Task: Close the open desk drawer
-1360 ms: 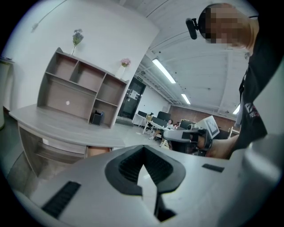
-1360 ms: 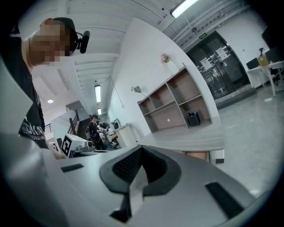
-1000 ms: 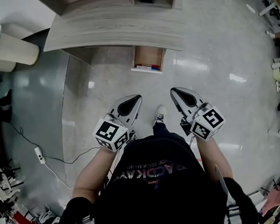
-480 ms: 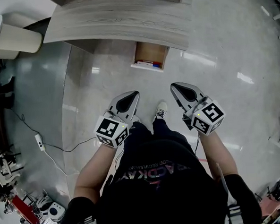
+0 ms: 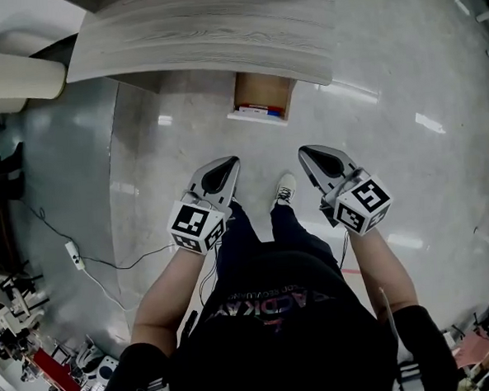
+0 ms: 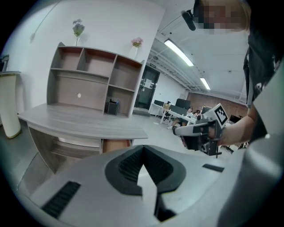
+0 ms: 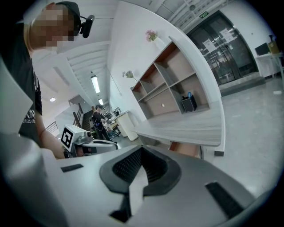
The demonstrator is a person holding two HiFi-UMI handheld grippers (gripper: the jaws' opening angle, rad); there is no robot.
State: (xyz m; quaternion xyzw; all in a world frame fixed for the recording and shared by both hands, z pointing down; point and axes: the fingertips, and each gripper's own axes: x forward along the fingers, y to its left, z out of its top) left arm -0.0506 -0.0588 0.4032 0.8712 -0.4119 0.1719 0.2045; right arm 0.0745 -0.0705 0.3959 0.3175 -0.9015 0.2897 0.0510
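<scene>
Jutting past the desk [image 5: 202,36] edge, the drawer [image 5: 262,98] faces open floor [image 5: 373,141]; left gripper [image 5: 226,161] and right gripper [image 5: 305,152], both closed and empty, hang well short; drawer contents unclear.

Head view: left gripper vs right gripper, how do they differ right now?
1. The left gripper sits left of the white shoe and slants up-right in the picture; the right gripper sits right of it and slants up-left.
2. The left gripper's cube shows a different marker pattern from the right gripper's cube.
Shared: both are shut and empty, and both stop short of the open drawer.
</scene>
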